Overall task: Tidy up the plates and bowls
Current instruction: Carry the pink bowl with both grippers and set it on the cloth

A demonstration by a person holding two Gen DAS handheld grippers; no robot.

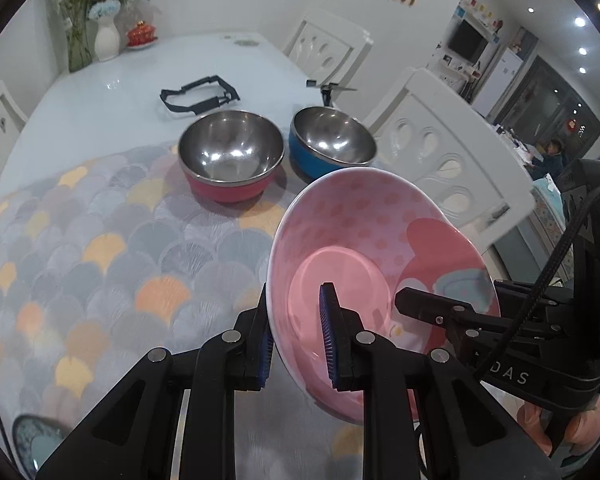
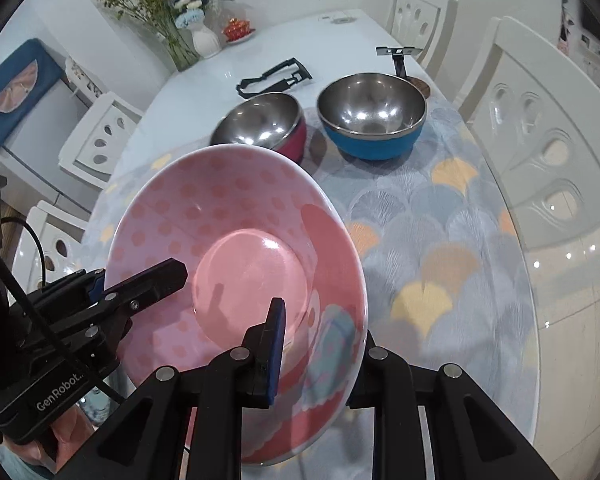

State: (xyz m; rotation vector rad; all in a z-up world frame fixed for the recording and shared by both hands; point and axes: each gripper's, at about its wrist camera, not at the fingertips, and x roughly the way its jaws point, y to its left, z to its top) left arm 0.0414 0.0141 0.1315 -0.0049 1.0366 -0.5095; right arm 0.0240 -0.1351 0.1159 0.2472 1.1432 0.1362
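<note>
1. Lower centre of both views: pink bowl [image 1: 364,256] held tilted above the scale-pattern tablecloth [image 1: 100,248], its inside facing the cameras; its lower rim is hidden behind the black gripper frames.
2. Left gripper [image 1: 296,344] pinches the bowl's wall, one blue pad [image 1: 328,332] inside; the outer finger is mostly covered by the rim.
3. Right gripper [image 2: 320,344] also clamps the wall; inner pad [image 2: 276,344] shows, outer finger lost behind the bowl.
4. Upper centre: red bowl [image 1: 231,156] and blue bowl [image 1: 332,142], both steel-lined, upright, just beside each other. In the right wrist view the pink rim cuts off the red bowl's front.
5. Lower-left corner, left wrist view: blue-patterned plate [image 1: 32,444], only an edge visible.
6. Far end of the table: black strap [image 1: 198,94], white vase [image 1: 107,38] and flowers, small and blurred.
</note>
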